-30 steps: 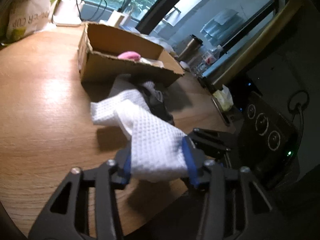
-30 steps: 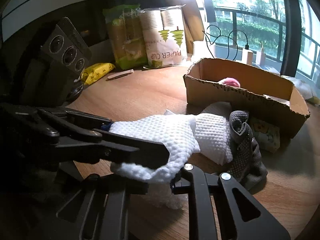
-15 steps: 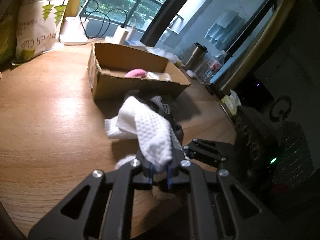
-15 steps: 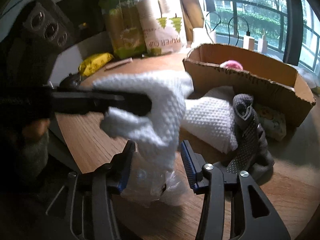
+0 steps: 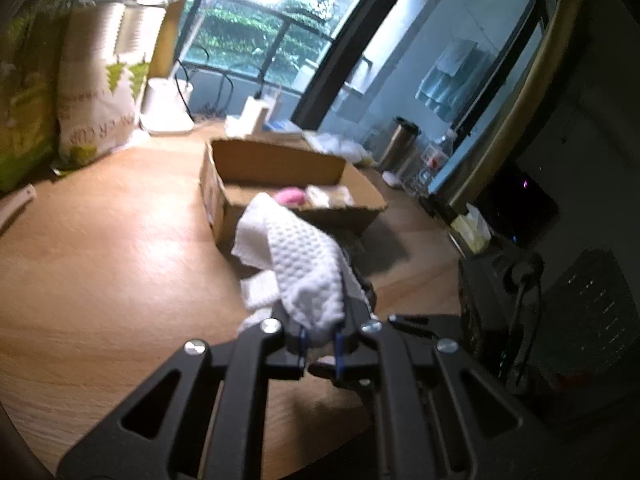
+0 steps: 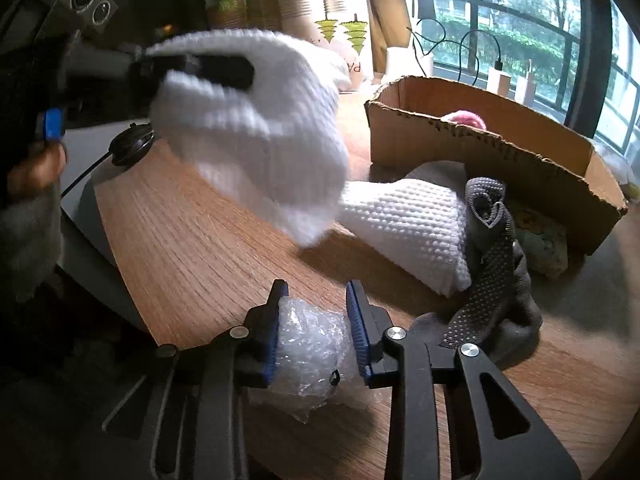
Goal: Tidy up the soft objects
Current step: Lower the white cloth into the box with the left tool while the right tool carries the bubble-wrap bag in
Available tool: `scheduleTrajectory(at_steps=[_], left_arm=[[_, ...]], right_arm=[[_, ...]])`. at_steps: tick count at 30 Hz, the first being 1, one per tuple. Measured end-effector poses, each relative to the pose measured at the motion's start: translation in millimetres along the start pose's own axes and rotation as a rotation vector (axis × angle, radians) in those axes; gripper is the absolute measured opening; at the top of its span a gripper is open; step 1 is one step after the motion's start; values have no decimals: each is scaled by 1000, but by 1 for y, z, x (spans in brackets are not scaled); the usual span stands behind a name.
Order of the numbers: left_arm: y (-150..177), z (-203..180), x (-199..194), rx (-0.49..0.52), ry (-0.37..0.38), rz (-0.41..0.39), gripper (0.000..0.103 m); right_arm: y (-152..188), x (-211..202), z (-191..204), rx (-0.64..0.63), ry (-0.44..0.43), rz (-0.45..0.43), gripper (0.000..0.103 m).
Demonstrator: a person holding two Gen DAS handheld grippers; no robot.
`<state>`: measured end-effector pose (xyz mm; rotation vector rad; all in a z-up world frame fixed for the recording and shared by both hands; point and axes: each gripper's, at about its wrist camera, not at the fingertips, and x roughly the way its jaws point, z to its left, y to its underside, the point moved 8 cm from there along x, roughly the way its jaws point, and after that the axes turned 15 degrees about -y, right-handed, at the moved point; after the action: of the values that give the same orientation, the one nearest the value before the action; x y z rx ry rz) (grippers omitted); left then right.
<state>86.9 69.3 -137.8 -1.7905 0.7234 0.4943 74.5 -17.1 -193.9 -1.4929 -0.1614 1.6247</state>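
Observation:
My left gripper (image 5: 320, 340) is shut on a bunched white waffle cloth (image 5: 304, 272) and holds it up off the wooden table. In the right wrist view that cloth (image 6: 256, 128) hangs blurred at the upper left, draped over a left finger (image 6: 224, 70). My right gripper (image 6: 314, 320) points down at the table's near edge, its jaws closing, and its blue pads touch both sides of a crumpled piece of bubble wrap (image 6: 312, 348). A second white cloth (image 6: 412, 232) and a grey dotted sock (image 6: 492, 256) lie in front of the open cardboard box (image 6: 480, 148), which holds a pink soft thing (image 6: 464, 119).
Paper cup sleeves (image 6: 344, 12) and green packets stand at the table's back. A patterned soft item (image 6: 540, 244) lies against the box's near wall. A steel tumbler (image 5: 400, 144) and small bottles sit beyond the box. The table's edge runs along the left, next to a person's hand (image 6: 32, 168).
The left gripper shut on the white cloth and lifted it up off the table. The right gripper let go of the cloth, opened, and now closes around the bubble wrap.

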Motion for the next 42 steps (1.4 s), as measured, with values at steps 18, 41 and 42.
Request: scheduleTrajectory(at_steps=[18,41,42], left_arm=[[-71,-15,-22,92,-111,-179,9],[-101,-21,78,158,-237,-162,9],[-100,-18,85,152,-241,-152,9]], right_arm=[[-57,-82,-27,-56,88,-194,29],[-117,-87,-128,7,195,-287,30],[-118,-85,-131,15,198,-285,30]])
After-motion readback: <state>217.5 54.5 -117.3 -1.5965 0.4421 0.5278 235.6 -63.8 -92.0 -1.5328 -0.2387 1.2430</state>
